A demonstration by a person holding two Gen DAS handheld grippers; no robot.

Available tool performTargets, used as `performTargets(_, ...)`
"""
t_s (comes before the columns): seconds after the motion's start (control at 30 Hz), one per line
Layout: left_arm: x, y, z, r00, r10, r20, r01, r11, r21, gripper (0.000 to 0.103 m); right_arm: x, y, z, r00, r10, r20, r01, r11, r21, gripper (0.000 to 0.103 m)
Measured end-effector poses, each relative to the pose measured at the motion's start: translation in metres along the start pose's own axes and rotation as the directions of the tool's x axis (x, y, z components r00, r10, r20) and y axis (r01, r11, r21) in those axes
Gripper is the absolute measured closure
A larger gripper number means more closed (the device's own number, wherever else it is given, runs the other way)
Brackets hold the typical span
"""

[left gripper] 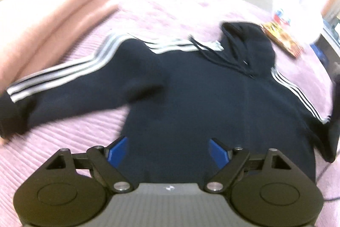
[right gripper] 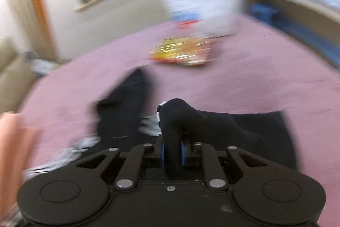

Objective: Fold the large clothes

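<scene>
Left gripper (left gripper: 167, 150) jaws apart, nothing between them, hovering over the hem of the black hoodie (left gripper: 191, 99), which lies spread on the pink bedspread (left gripper: 63, 152). Right gripper (right gripper: 172, 150) clamped on a bunched hoodie fold. Snack packet (right gripper: 182, 52) and white plastic bag (right gripper: 201, 3) beyond.

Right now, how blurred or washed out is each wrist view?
Left wrist view: hoodie fairly readable, pink bedspread overexposed, left edge smeared. Right wrist view: heavy motion blur on snack packet and plastic bag; only the right gripper, pinching dark fabric, stays sharp.
</scene>
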State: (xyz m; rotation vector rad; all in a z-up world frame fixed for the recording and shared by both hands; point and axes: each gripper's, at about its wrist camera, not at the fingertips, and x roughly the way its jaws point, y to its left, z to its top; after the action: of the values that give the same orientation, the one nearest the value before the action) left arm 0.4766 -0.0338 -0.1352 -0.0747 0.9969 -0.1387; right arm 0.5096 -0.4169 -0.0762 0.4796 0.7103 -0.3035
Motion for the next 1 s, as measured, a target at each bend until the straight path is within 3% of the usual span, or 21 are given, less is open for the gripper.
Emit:
performTargets(0.07,0.002,0.015,0.008,1.000,0.013,0.012,-0.013,1.000,-0.007,0.018,0.014,0.051,-0.007,0.992,0.121,-0.036,-0.121,0.993,-0.001,0.077)
performTargets(0.13,0.006,0.029,0.014,1.000,0.014,0.020,-0.014,1.000,-0.008,0.018,0.027,0.083,-0.016,0.966,0.248,-0.071,-0.248,0.969,0.002,0.051)
performTargets(0.17,0.008,0.034,0.015,1.000,0.013,0.021,-0.013,1.000,-0.004,0.017,0.035,0.099,-0.019,0.947,0.306,-0.095,-0.308,0.951,-0.006,0.024)
performTargets(0.23,0.017,0.043,0.018,1.000,0.004,0.026,-0.005,1.000,0.011,0.016,0.036,0.106,-0.030,0.941,0.321,-0.111,-0.326,0.945,-0.030,0.025)
performTargets(0.27,0.022,0.046,0.018,1.000,-0.003,0.024,0.002,1.000,0.020,0.016,0.034,0.101,-0.034,0.950,0.292,-0.112,-0.299,0.953,-0.047,0.025)
performTargets(0.37,0.042,0.051,0.022,0.998,-0.053,0.022,0.052,0.998,0.041,0.016,0.036,0.070,-0.048,0.980,0.156,-0.122,-0.166,0.983,-0.078,0.025)
performTargets(0.43,0.058,0.048,0.027,0.994,-0.110,0.020,0.109,0.993,0.050,0.016,0.033,0.040,-0.064,0.989,0.052,-0.138,-0.067,0.992,-0.106,0.025)
performTargets(0.5,0.078,0.040,0.035,0.984,-0.177,0.003,0.177,0.984,0.037,0.016,0.035,0.020,-0.086,0.984,-0.056,-0.166,0.032,0.989,-0.143,0.033)
performTargets(0.6,0.115,0.028,0.047,0.956,-0.289,-0.052,0.287,0.957,-0.039,0.017,0.039,-0.003,-0.114,0.971,-0.126,-0.205,0.093,0.982,-0.161,0.044)
performTargets(0.7,0.150,0.022,0.054,0.946,-0.310,-0.092,0.294,0.943,-0.155,0.019,0.045,-0.012,-0.130,0.963,-0.162,-0.217,0.121,0.975,-0.188,0.044)
performTargets(0.8,0.175,0.013,0.061,0.938,-0.328,-0.112,0.305,0.934,-0.186,0.020,0.061,-0.013,-0.137,0.966,-0.164,-0.198,0.119,0.969,-0.218,0.044)
performTargets(0.87,0.181,0.001,0.067,0.956,-0.284,-0.080,0.270,0.952,-0.147,0.036,0.076,-0.007,-0.141,0.963,-0.180,-0.202,0.128,0.960,-0.247,0.047)
performTargets(0.9,0.180,-0.009,0.071,0.966,-0.247,-0.071,0.240,0.965,-0.103,0.074,0.080,-0.005,-0.140,0.960,-0.184,-0.211,0.129,0.959,-0.252,0.047)
performTargets(0.93,0.178,-0.018,0.076,0.969,-0.236,-0.074,0.231,0.971,-0.068,0.090,0.085,-0.004,-0.141,0.957,-0.187,-0.224,0.129,0.960,-0.250,0.047)
performTargets(1.0,0.165,-0.031,0.084,0.963,-0.269,-0.037,0.267,0.963,-0.037,0.091,0.085,-0.003,-0.138,0.957,-0.180,-0.226,0.124,0.963,-0.241,0.048)
